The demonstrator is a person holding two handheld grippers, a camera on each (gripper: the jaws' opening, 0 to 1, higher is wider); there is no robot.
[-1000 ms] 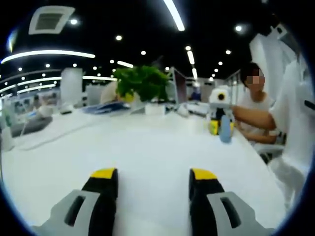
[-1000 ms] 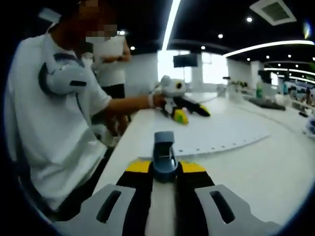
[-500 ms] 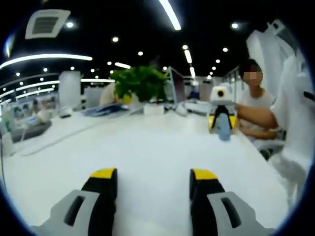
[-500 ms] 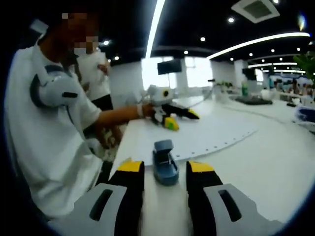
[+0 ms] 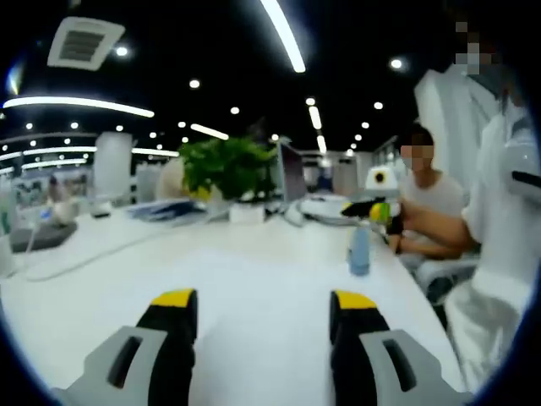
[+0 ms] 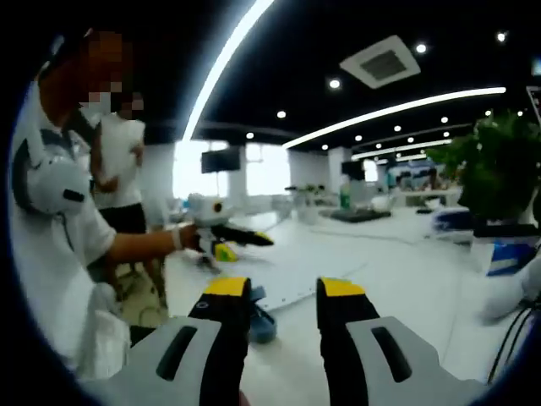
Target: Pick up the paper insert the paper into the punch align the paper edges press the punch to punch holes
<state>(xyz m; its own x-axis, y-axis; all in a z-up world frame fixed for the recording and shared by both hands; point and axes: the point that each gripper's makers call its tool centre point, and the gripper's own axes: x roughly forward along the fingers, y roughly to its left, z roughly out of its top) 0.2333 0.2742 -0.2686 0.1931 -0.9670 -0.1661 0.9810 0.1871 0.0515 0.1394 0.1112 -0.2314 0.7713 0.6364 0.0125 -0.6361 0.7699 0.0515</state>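
Two tools, both spread and empty: my left tool (image 5: 262, 306) over bare table (image 5: 254, 262), my right tool (image 6: 283, 296) just past the blue punch (image 6: 258, 320) beside the paper (image 6: 296, 283). Risk: I clip the punch blind, shifting the paper.

open-plan office: long white worktable (image 5: 254, 271) across the lower frame; dark ceiling with linear strip lights (image 5: 283, 34) and a square air vent (image 5: 78, 42) upper left; leafy green potted plant (image 5: 224, 167) at centre; flat monitor (image 5: 291, 169) beside it.
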